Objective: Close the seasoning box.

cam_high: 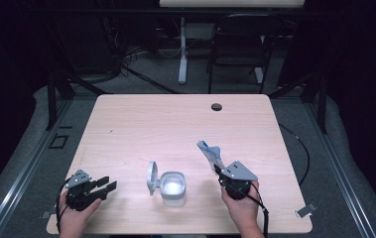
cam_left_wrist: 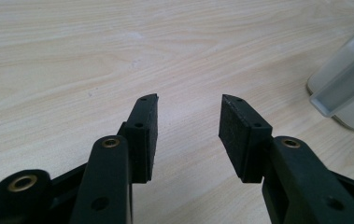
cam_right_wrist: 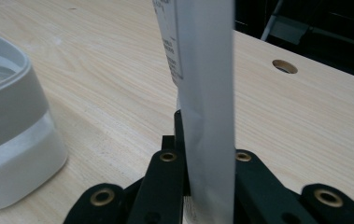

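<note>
Pale matt wood-grain table, translucent glossy plastic container, smooth, perhaps paper packet

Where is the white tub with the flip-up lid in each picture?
High view: the white tub sits near the table's front edge, between the two grippers, lid open at its left.
Left gripper view: at the right edge.
Right gripper view: at the left edge.
Shared landmark: the light wooden table.

At centre frame we see a translucent white container on a pale wood-grain table, a white and blue packet right of it, and black grippers with grey plates at the lower corners.
</note>
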Available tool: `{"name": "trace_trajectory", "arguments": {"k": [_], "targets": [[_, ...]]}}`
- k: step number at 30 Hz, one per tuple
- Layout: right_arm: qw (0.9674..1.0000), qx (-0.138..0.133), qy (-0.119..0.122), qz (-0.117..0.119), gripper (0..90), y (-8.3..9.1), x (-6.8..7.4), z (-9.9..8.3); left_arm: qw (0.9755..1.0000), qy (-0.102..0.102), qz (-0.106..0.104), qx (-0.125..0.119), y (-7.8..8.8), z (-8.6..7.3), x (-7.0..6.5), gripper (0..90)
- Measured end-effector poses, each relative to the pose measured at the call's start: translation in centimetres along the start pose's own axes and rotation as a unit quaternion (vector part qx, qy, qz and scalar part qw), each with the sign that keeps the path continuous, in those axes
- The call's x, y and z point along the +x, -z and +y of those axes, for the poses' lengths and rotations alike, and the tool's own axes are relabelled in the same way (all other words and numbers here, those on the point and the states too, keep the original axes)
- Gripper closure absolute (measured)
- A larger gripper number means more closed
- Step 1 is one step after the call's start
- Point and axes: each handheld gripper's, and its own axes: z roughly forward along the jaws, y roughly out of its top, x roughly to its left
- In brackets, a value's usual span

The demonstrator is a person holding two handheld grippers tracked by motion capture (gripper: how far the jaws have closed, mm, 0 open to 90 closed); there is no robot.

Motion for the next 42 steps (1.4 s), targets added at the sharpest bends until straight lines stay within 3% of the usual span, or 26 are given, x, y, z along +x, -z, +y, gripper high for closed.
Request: {"name": "trace_trajectory", "arguments": {"k": [9, 36, 42], "targets": [[0.9997, 0.015, -0.013, -0.01, 88.4, -1.0, -0.6, -0.2, 1.0, -0.004, -0.001, -0.005, 0.1, -0.1, 0.0, 57.8], [0.9963, 0.077, -0.037, 0.003, 88.2, -3.5, -1.0, -2.7, 1.0, -0.006, 0.0, 0.0, 0.0, -0.2, 0.1, 57.9], [0.9961, 0.079, -0.04, 0.004, 81.2, -3.3, -1.2, -2.7, 1.0, -0.007, 0.001, 0.001, -0.2, -0.3, 0.0, 57.9]]}}
